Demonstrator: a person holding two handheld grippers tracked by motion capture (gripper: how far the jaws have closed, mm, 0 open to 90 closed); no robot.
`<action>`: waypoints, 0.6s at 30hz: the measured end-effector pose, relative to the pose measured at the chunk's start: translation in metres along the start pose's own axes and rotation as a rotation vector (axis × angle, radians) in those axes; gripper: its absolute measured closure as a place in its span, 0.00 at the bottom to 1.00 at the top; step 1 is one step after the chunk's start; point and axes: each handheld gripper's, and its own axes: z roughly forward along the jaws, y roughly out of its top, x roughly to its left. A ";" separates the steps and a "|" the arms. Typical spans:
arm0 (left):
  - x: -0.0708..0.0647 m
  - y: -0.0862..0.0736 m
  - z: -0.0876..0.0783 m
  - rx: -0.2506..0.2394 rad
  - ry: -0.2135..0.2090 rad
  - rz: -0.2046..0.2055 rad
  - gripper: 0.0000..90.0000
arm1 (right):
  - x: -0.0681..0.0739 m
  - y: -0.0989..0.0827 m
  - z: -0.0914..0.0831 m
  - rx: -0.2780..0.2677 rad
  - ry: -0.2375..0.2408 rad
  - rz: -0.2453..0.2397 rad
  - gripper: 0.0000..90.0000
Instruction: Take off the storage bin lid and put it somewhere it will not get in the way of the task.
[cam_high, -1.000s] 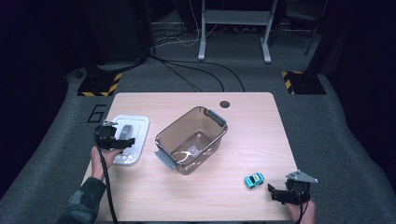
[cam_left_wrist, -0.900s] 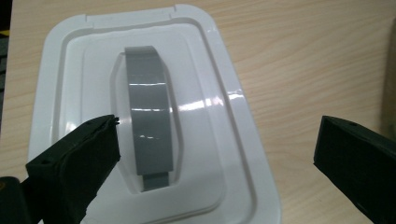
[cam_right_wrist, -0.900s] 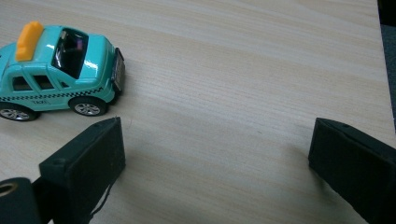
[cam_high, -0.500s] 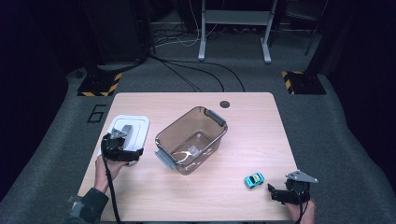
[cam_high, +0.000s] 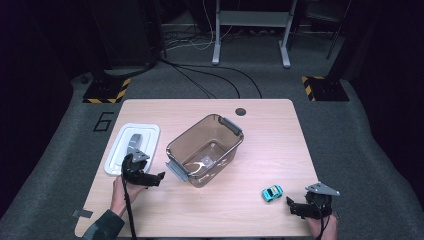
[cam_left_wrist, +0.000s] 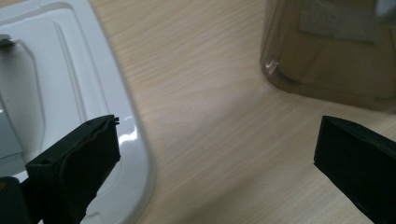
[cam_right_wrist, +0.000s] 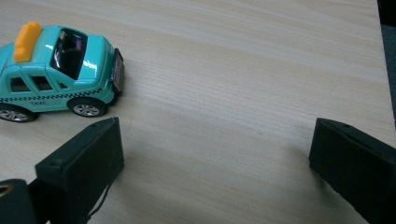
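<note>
A brown see-through bin (cam_high: 205, 150) with grey handles stands empty at the table's middle. Its white lid (cam_high: 132, 145) lies flat to the left. My left gripper (cam_high: 155, 178) hovers between the lid's near right corner and the bin, open, with nothing between its jaws. In the left gripper view the left gripper (cam_left_wrist: 217, 154) frames bare wood, with the lid (cam_left_wrist: 60, 93) at left and the bin (cam_left_wrist: 327, 51) at upper right. A teal toy taxi (cam_high: 272, 192) sits near the front right. My right gripper (cam_high: 292, 207) rests just right of it, open. In the right gripper view the right gripper (cam_right_wrist: 217, 154) has the taxi (cam_right_wrist: 56, 70) beyond its left jaw.
A round cable hole (cam_high: 240, 111) marks the wooden table (cam_high: 260, 140) at its far edge. Tape (cam_high: 80, 214) sticks to the front left corner. Cables and striped stand feet (cam_high: 105, 91) lie on the grey floor behind.
My left gripper has slid off the lid toward the table's front and right, closer to the bin. The right gripper and the taxi have stayed put.
</note>
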 end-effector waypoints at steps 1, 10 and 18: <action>-0.004 -0.001 0.001 0.005 -0.005 0.008 0.00 | 0.000 0.000 0.000 -0.002 0.000 -0.004 0.02; -0.030 -0.013 0.016 0.016 -0.054 0.081 0.00 | 0.000 0.000 0.000 0.000 -0.001 0.000 0.02; -0.045 -0.019 0.029 0.041 -0.077 0.119 0.00 | 0.000 0.000 0.001 0.008 -0.006 0.005 0.00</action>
